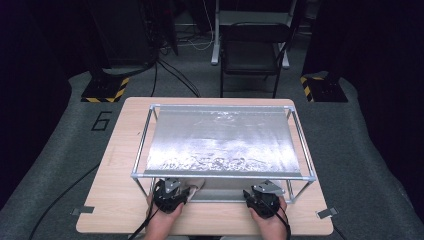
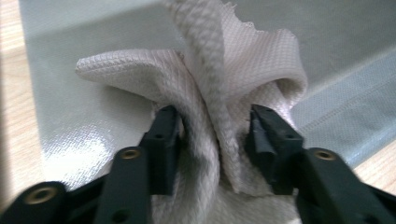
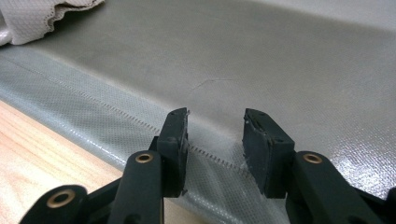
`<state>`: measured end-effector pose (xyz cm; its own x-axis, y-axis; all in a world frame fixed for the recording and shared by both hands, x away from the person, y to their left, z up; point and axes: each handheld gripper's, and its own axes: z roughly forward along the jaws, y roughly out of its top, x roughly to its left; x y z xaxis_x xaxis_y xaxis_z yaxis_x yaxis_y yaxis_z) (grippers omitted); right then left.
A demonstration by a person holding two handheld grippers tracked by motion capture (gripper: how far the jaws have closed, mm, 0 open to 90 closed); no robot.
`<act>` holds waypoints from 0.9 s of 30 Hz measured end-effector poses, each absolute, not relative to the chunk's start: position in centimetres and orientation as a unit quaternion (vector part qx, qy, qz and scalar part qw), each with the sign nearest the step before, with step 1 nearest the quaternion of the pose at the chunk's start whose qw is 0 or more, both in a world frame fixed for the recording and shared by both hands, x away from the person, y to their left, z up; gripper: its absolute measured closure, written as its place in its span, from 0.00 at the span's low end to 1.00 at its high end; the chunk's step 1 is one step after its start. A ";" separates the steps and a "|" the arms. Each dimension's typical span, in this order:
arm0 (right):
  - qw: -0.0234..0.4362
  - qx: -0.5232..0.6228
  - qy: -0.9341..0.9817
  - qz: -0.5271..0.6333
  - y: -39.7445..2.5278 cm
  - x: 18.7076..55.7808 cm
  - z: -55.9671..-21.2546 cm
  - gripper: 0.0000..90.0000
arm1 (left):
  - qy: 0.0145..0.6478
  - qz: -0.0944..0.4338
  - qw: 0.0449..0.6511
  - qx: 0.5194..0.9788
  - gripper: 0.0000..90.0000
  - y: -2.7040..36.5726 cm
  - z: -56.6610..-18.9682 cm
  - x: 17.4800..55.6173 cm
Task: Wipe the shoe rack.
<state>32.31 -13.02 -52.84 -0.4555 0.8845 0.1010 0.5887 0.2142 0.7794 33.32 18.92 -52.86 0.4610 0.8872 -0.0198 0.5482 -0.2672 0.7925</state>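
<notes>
While our left gripper (image 2: pixel 212 140) clamps a bunched fold of the white waffle-weave cloth (image 2: pixel 219 79) between its jaws, the rest of the cloth rises crumpled just beyond the fingertips, over the grey mat (image 2: pixel 84 121). Our right gripper (image 3: pixel 215 140) stands released, jaws apart and holding nothing, its tips just above the mat's stitched hem (image 3: pixel 116 112), with the cloth (image 3: pixel 37 16) well off to its far left.

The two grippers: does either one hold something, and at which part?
The left gripper pinches a bunched fold of the white cloth between its jaws. The right gripper holds nothing; its jaws stand open over the grey sheet.
</notes>
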 end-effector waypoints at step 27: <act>0.205 0.478 0.763 0.383 -13.2 32.4 -52.8 0.67 | 0.459 0.254 0.386 0.759 0.91 22.4 -50.2 30.1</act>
